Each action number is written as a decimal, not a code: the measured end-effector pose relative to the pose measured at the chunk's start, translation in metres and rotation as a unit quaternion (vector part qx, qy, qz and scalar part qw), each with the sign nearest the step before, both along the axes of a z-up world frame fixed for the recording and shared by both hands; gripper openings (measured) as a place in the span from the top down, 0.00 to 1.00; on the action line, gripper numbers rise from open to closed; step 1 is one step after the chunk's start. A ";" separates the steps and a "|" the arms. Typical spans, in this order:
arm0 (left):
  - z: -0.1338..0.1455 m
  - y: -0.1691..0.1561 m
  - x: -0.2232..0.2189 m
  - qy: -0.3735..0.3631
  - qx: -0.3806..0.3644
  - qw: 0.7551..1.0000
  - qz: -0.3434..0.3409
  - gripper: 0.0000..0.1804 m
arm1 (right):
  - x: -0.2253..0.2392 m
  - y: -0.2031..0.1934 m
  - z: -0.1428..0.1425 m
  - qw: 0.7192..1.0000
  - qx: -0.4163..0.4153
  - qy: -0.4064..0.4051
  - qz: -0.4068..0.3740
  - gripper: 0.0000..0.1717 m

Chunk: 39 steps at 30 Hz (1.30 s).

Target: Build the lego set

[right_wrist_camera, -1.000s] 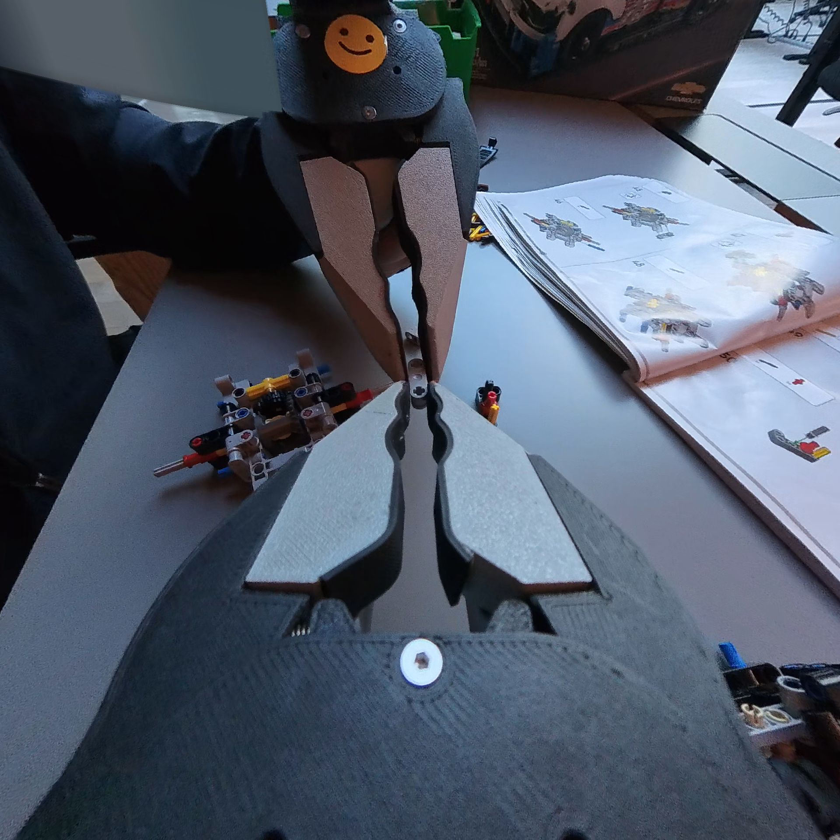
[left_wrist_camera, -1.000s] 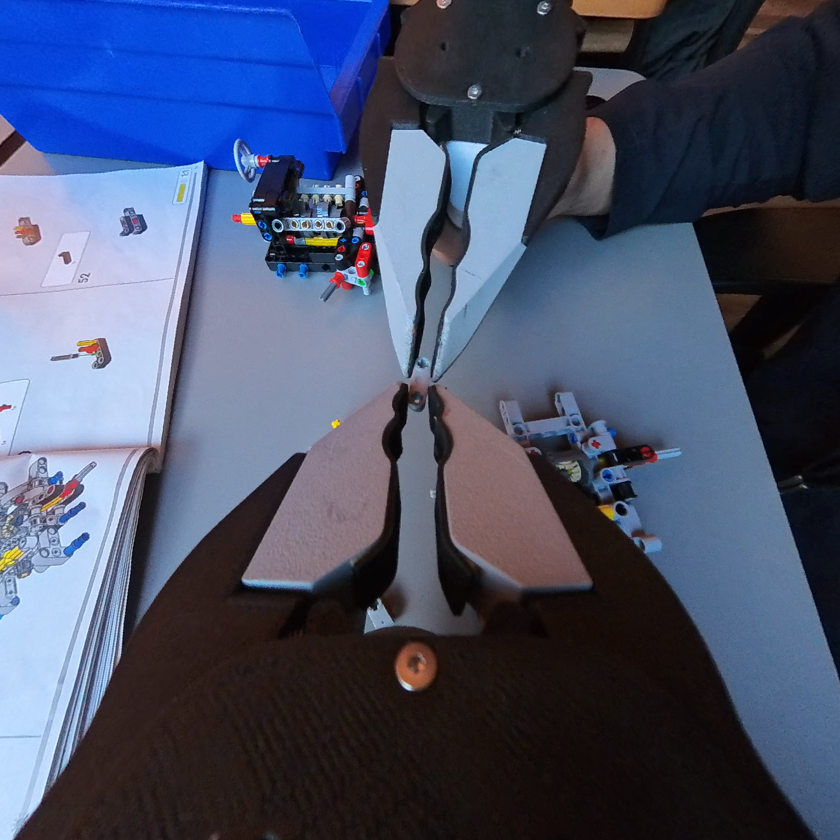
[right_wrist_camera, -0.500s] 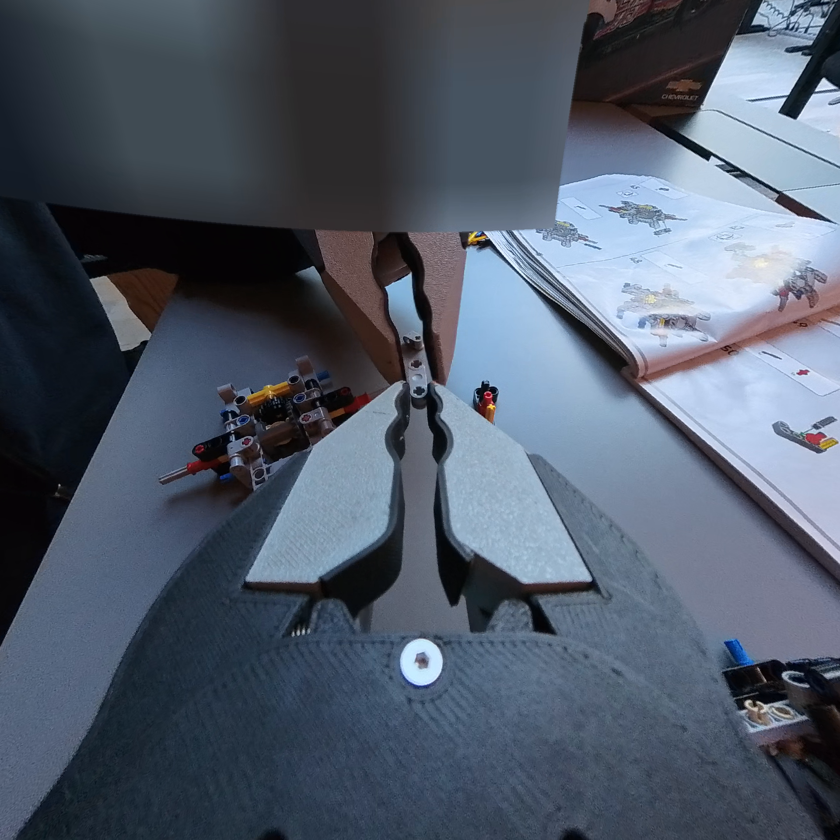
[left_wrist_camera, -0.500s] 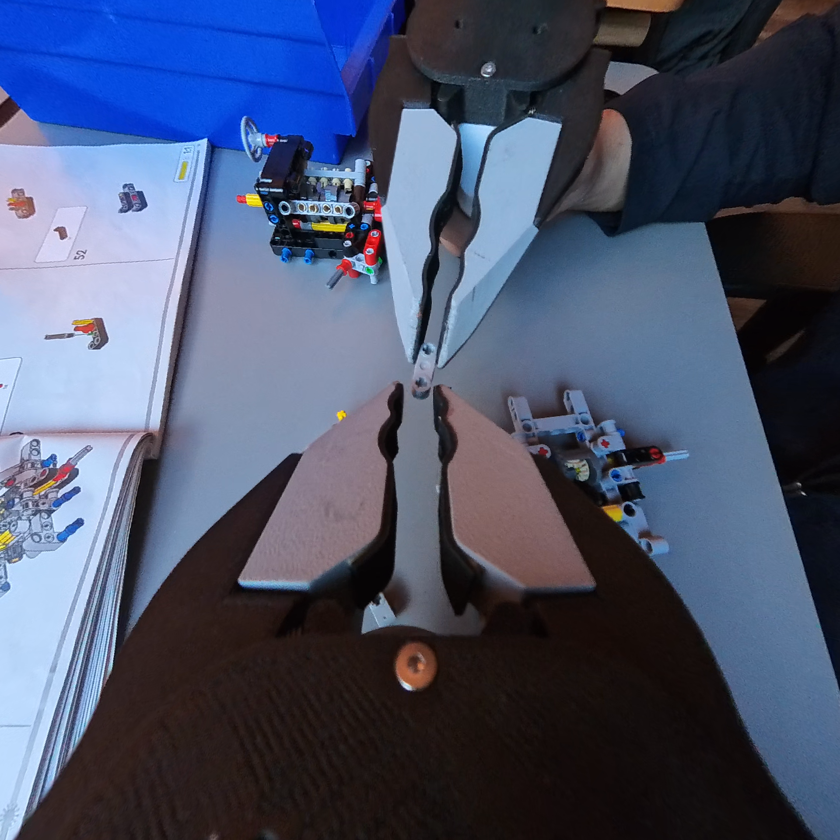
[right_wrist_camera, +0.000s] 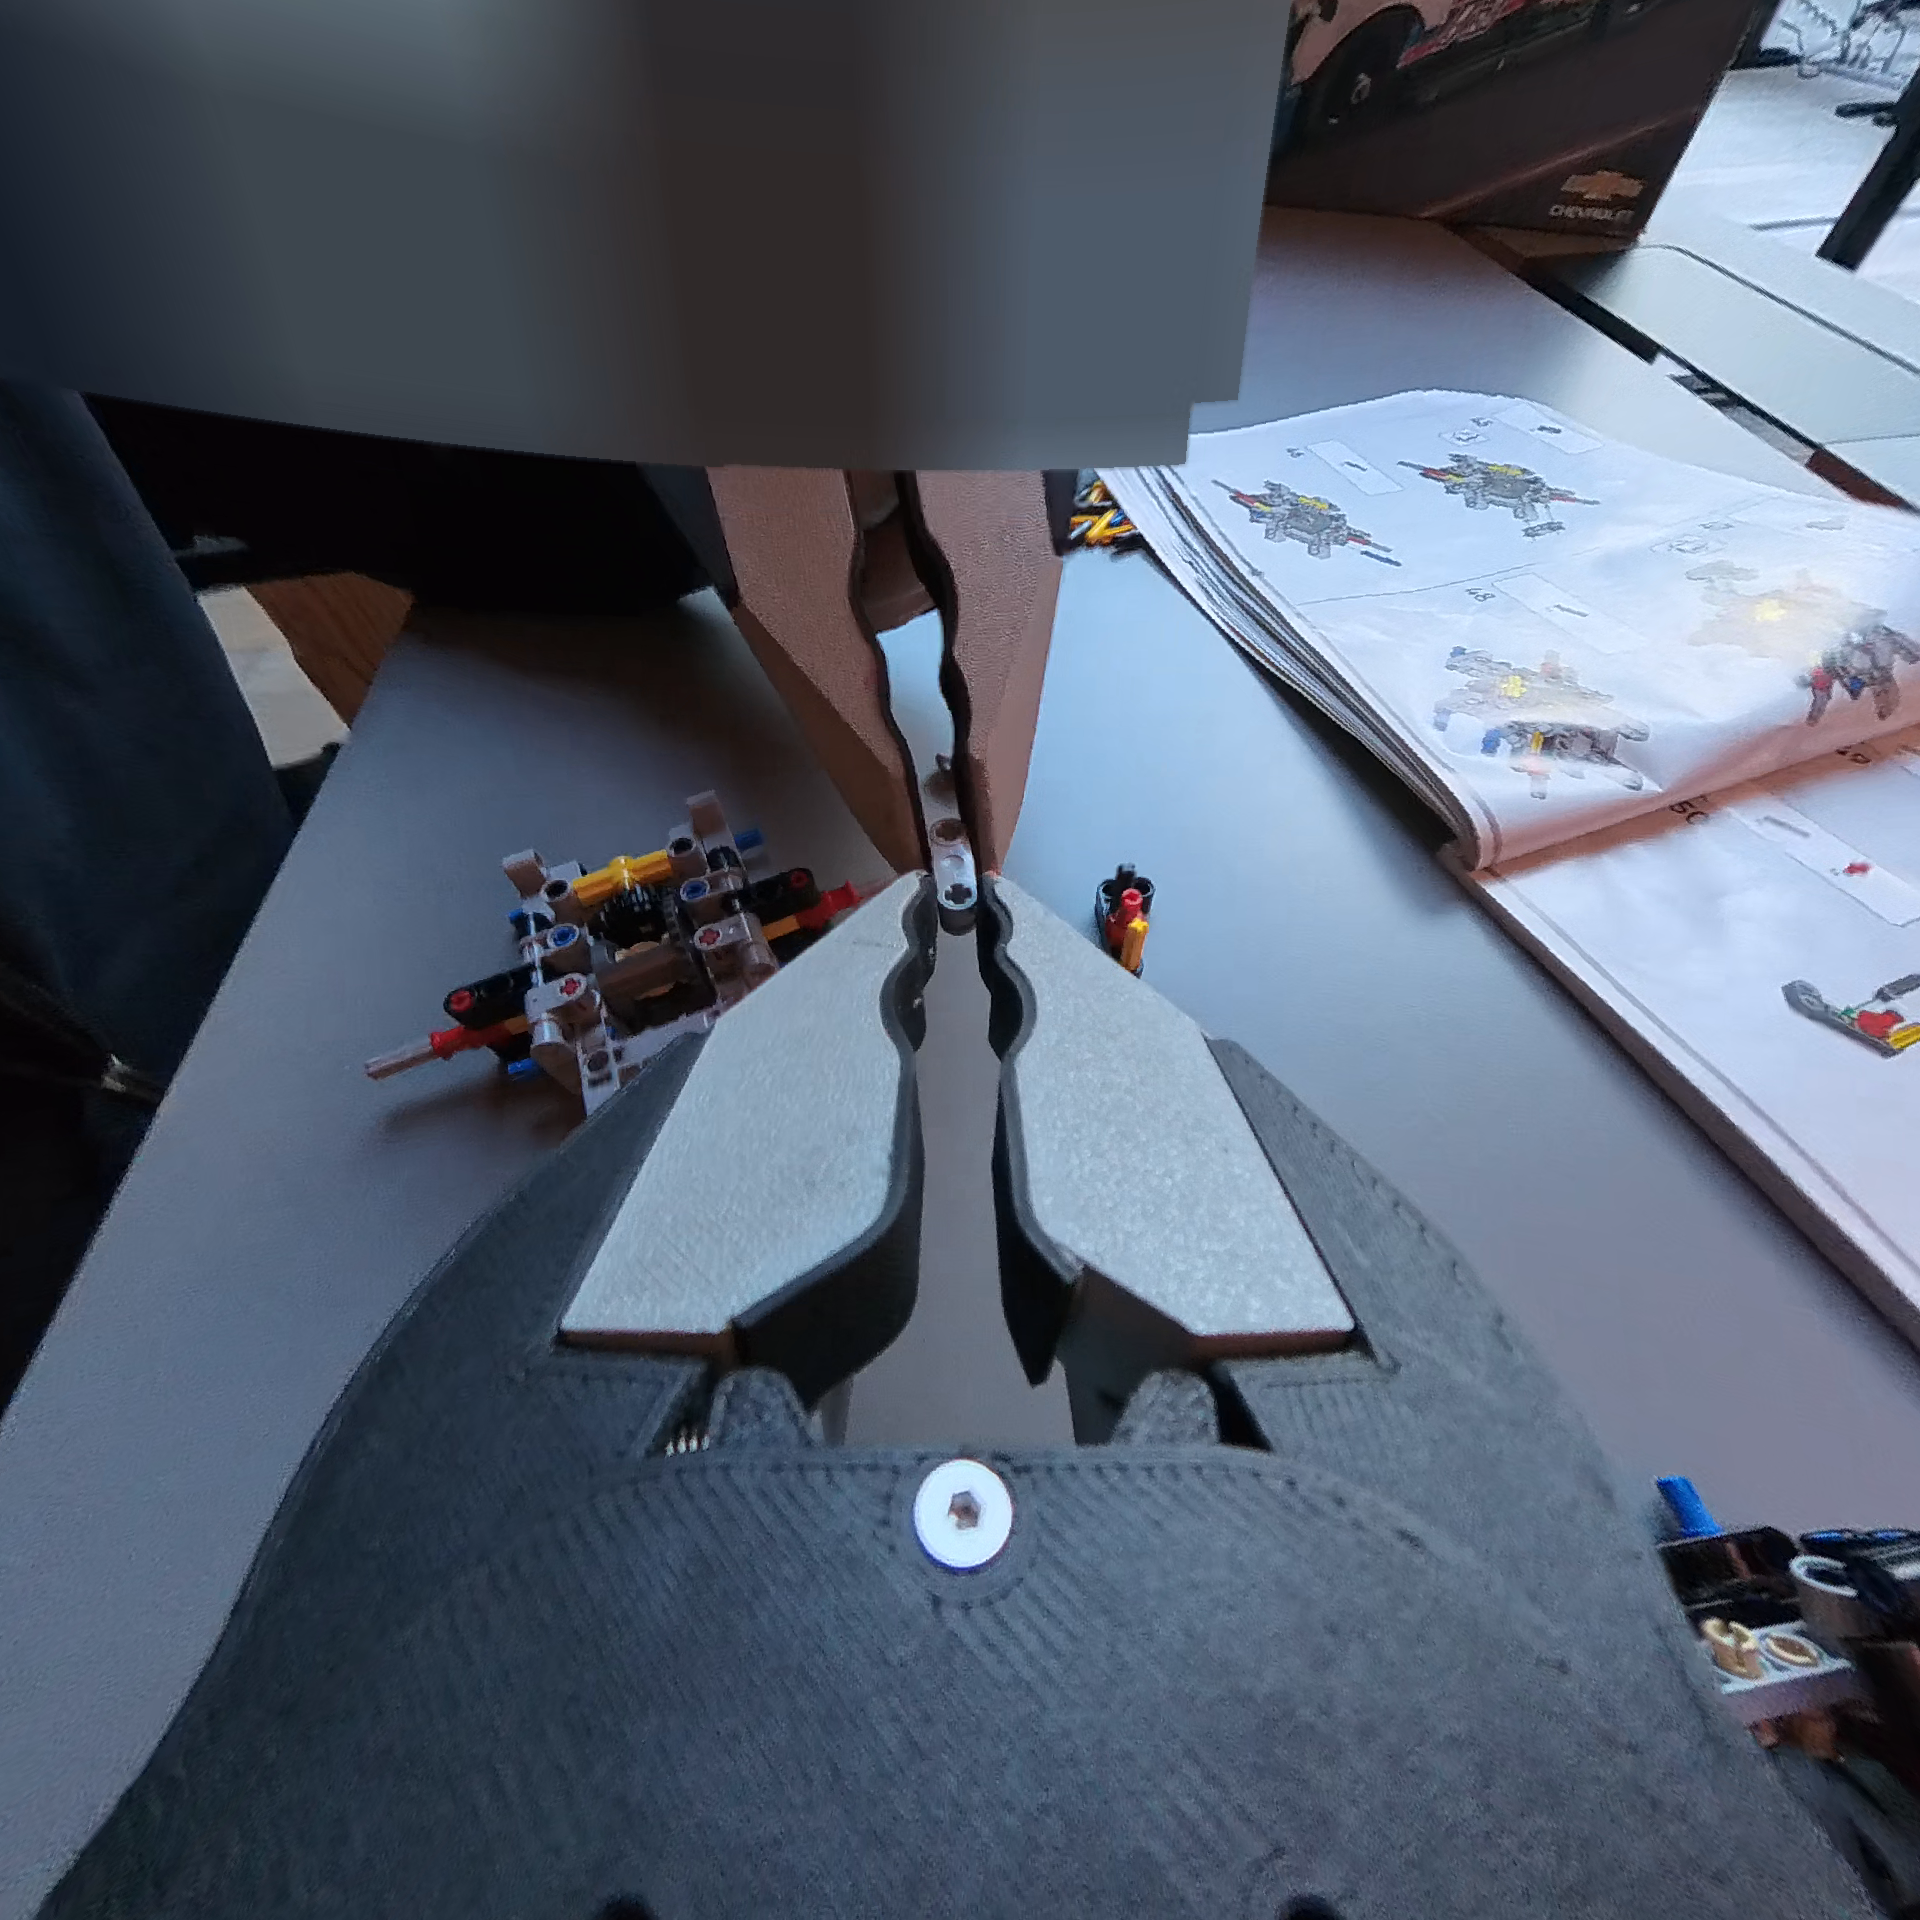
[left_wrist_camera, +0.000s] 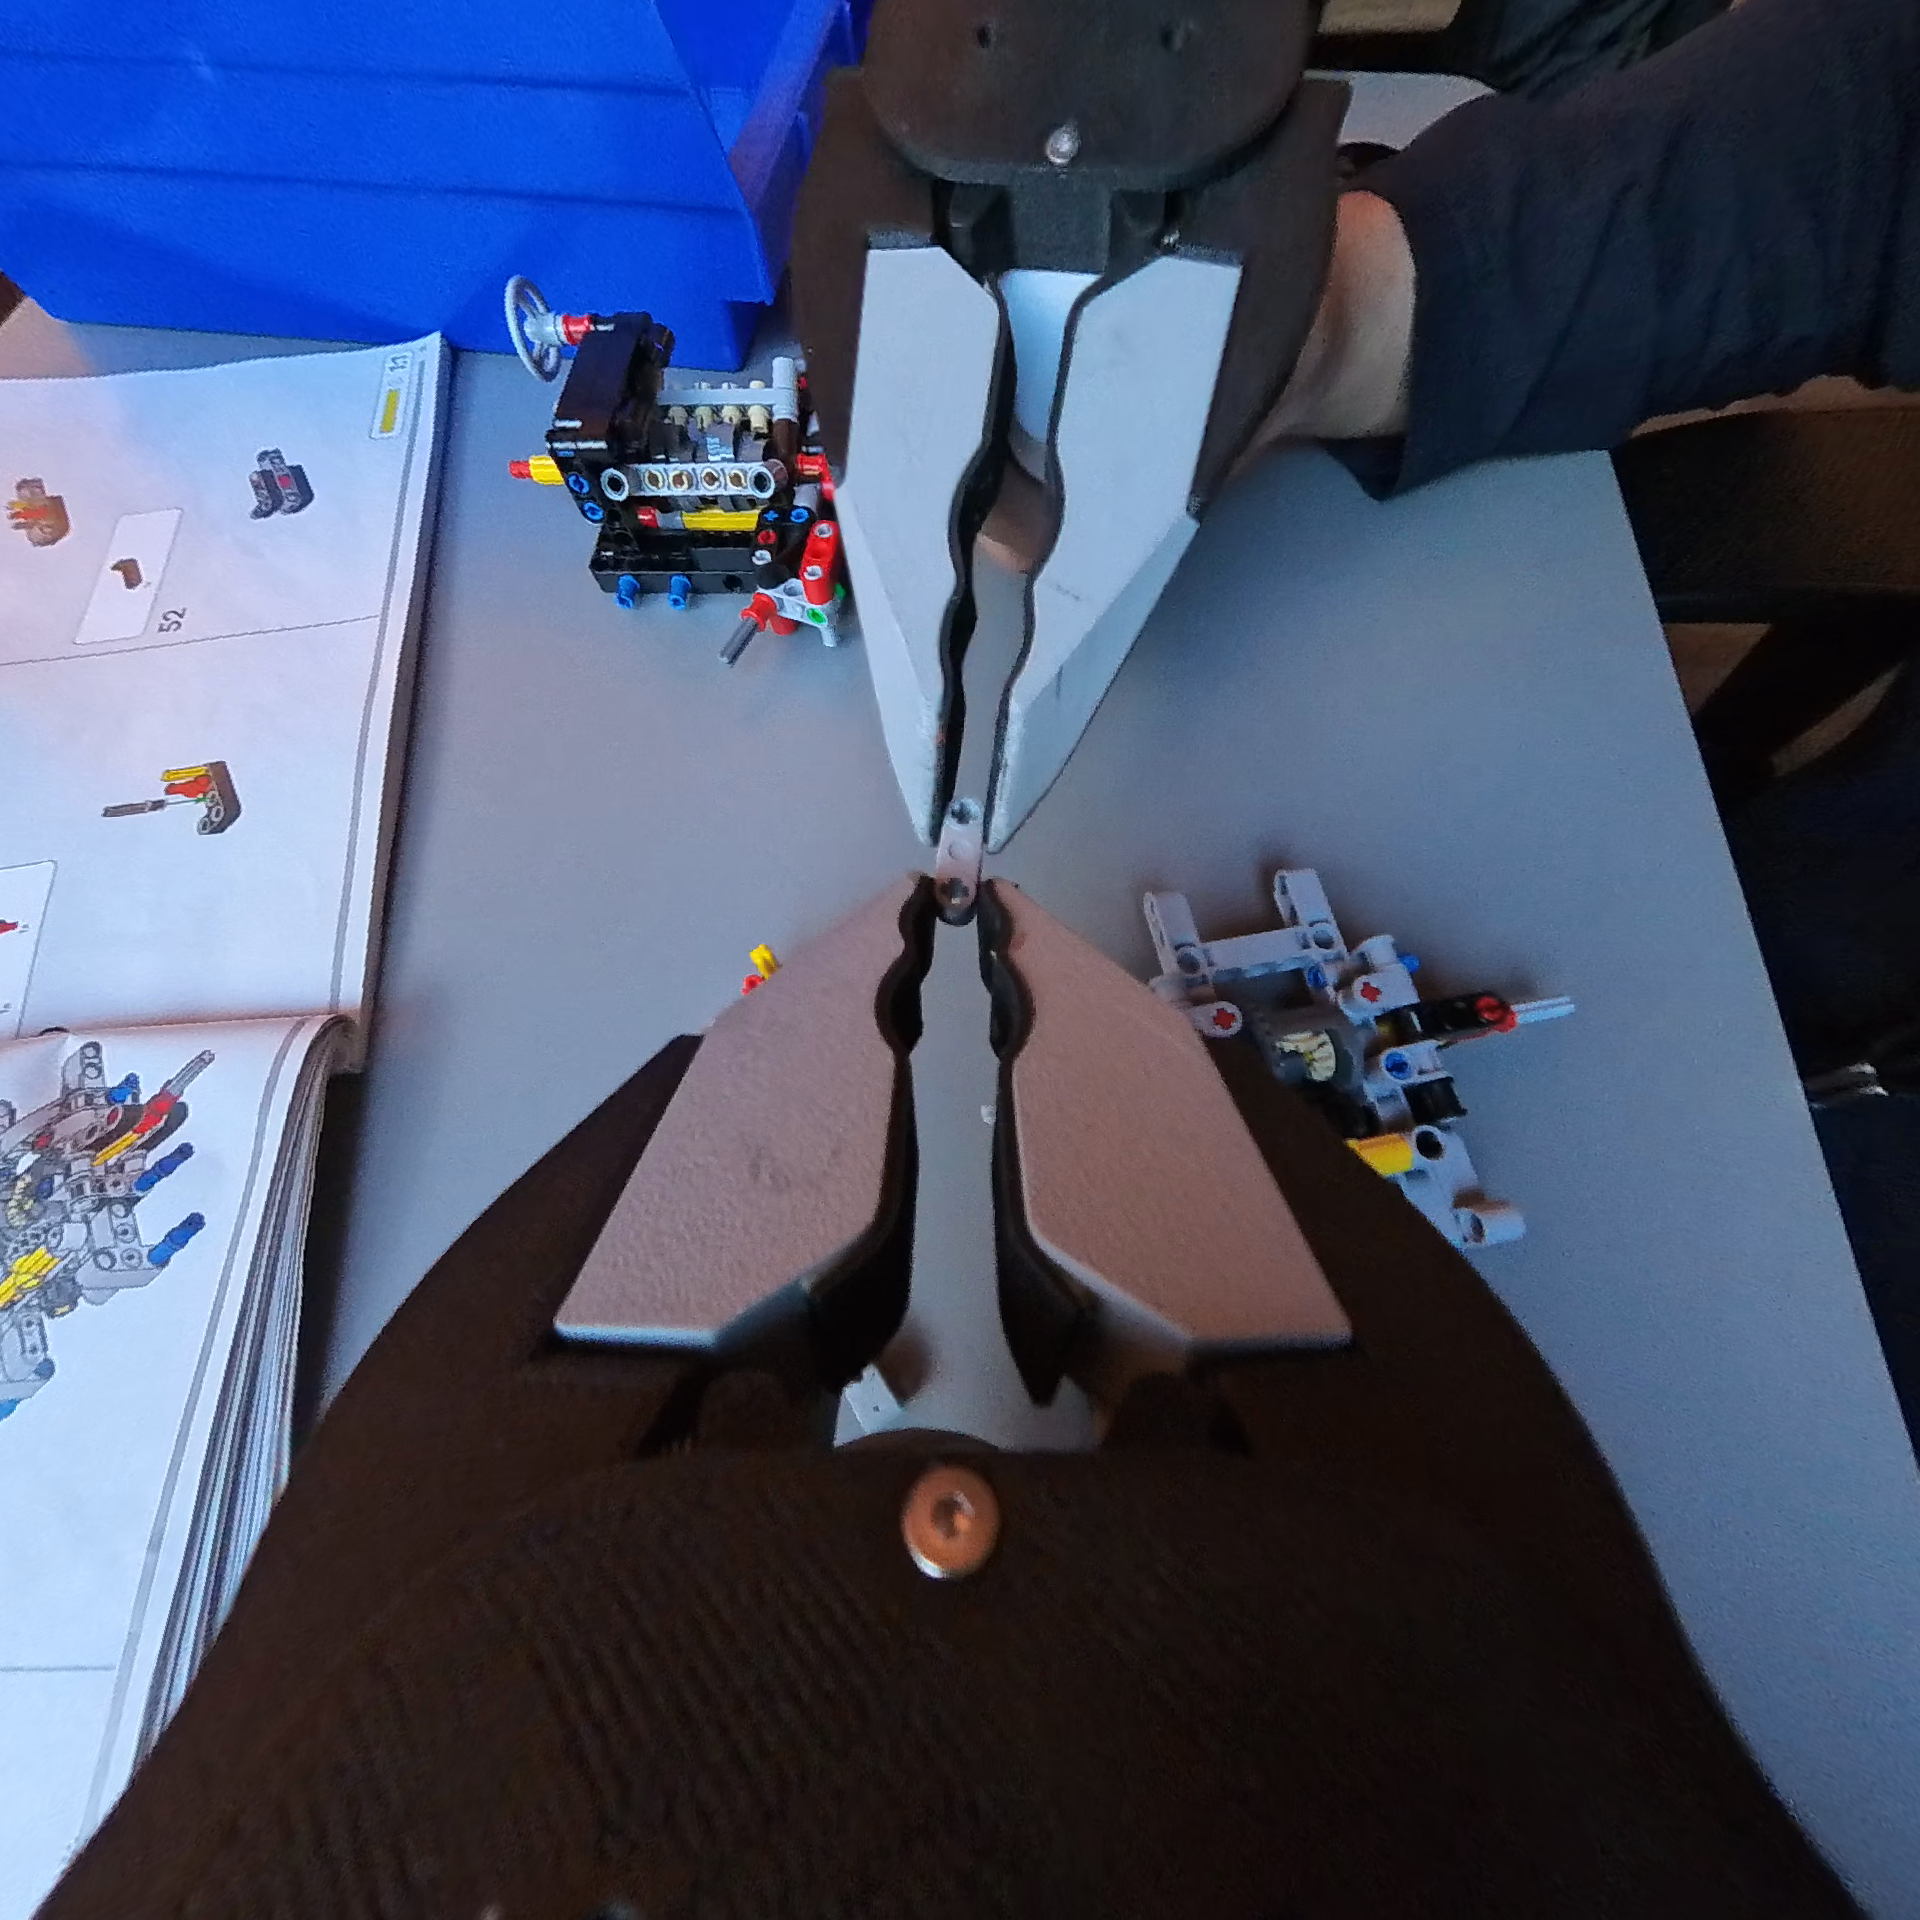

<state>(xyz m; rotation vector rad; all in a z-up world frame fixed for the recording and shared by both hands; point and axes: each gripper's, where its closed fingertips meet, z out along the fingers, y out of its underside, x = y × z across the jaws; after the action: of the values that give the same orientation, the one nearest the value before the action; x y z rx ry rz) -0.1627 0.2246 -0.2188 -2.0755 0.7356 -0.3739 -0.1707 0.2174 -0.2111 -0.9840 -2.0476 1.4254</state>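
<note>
Left gripper: its jaws were nearly closed, pinching the near end of a small grey link with round holes, held above the counter.
Right gripper: its jaws were also nearly closed, clamped on the other end of the same link; in the left view it came in from the far side, tip to tip with the left one.
Link: it bridged the two sets of jaws in mid-air, each end gripped, roughly over the middle of the counter.
Hand: it showed behind the right gripper, in a dark sleeve.
Grey model: a small build of pale grey beams with red, blue and yellow pins, it lay on the counter just right of the left gripper; in the right view it sat to the left.
Black model: a blockier build with a small grey wheel, it stood far left, near a blue bin.
Small part: a black piece with red and yellow pins, it lay on the counter just beside the jaws.
Booklet: it lay open along the left edge, showing build pictures.
Box: a dark carton, it stood at the far end of the counter in the right view.
</note>
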 end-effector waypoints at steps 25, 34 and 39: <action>-0.005 0.003 -0.024 0.001 -0.018 0.999 0.036 0.85 | -0.008 0.003 -0.010 0.997 0.077 0.009 -0.025 0.97; -0.026 0.018 -0.050 0.006 -0.048 0.996 0.070 0.83 | -0.024 0.033 -0.026 0.990 0.126 -0.051 -0.046 0.98; -0.033 0.020 -0.043 0.010 -0.062 0.997 0.044 0.87 | -0.030 0.034 -0.030 0.985 0.150 -0.071 -0.045 0.98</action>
<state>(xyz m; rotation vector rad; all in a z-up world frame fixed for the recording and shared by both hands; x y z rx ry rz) -0.2053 0.2450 -0.2517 -2.2236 0.6432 -0.3581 -0.2007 0.2518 -0.2412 -1.0580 -2.2072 0.9883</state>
